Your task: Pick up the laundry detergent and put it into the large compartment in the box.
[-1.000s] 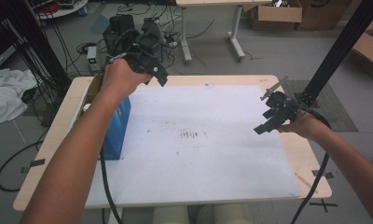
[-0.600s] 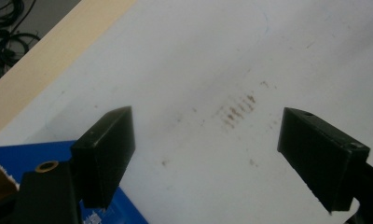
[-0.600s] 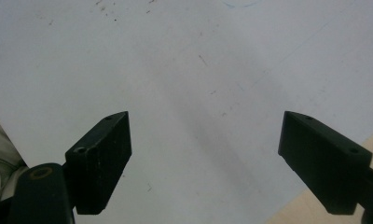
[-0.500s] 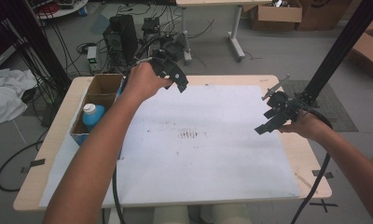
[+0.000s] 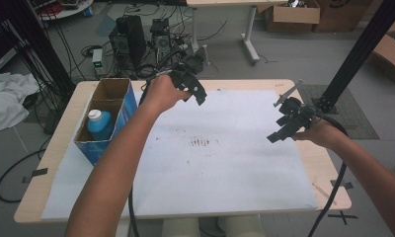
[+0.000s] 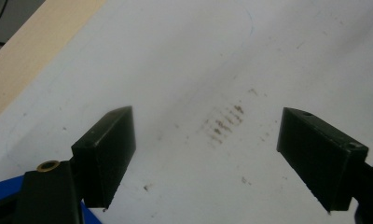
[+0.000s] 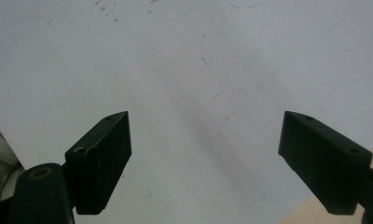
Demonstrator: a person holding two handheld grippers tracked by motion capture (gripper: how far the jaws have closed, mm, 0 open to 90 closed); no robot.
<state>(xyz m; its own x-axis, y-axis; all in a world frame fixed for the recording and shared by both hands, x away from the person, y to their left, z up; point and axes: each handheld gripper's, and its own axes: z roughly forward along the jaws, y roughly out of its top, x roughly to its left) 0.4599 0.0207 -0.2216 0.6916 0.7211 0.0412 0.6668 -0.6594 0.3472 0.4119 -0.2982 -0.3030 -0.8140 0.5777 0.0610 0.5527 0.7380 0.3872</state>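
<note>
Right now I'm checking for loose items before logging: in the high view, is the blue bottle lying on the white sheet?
No, the blue bottle stands upright inside the cardboard box at the table's left side.

No text, label or number is legible.

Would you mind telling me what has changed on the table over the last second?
The left gripper swung from over the blue box toward the far middle of the table, uncovering the box and the blue bottle in it. It stays open and empty. The right gripper, also open, and the white sheet stayed put.
</note>
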